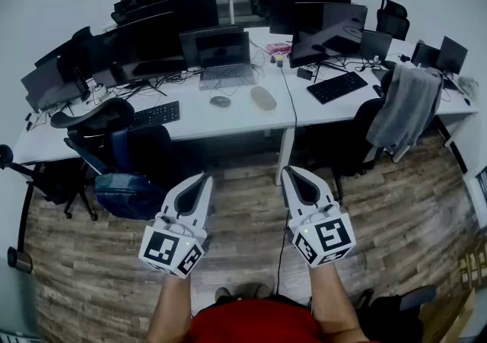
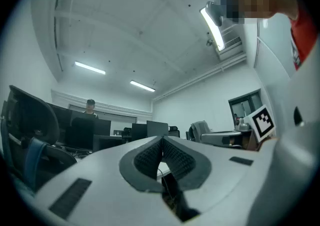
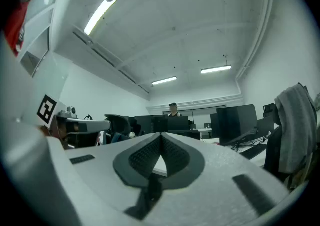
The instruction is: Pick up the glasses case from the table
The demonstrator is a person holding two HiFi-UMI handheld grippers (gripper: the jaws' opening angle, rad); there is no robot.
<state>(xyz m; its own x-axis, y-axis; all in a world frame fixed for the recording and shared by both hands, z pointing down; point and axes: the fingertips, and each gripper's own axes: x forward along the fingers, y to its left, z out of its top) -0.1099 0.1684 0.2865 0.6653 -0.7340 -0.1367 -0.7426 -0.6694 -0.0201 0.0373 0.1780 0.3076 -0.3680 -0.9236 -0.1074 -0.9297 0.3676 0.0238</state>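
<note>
The oval beige case (image 1: 263, 97) on the table (image 1: 228, 119) is small and unclear. The left gripper (image 1: 204, 179) and right gripper (image 1: 289, 173) are closed, empty.

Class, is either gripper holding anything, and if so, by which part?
Nothing is held. The left gripper and right gripper are both shut and empty; the glasses case lies on the table.

no text, label or number here is clear enough to read.
</note>
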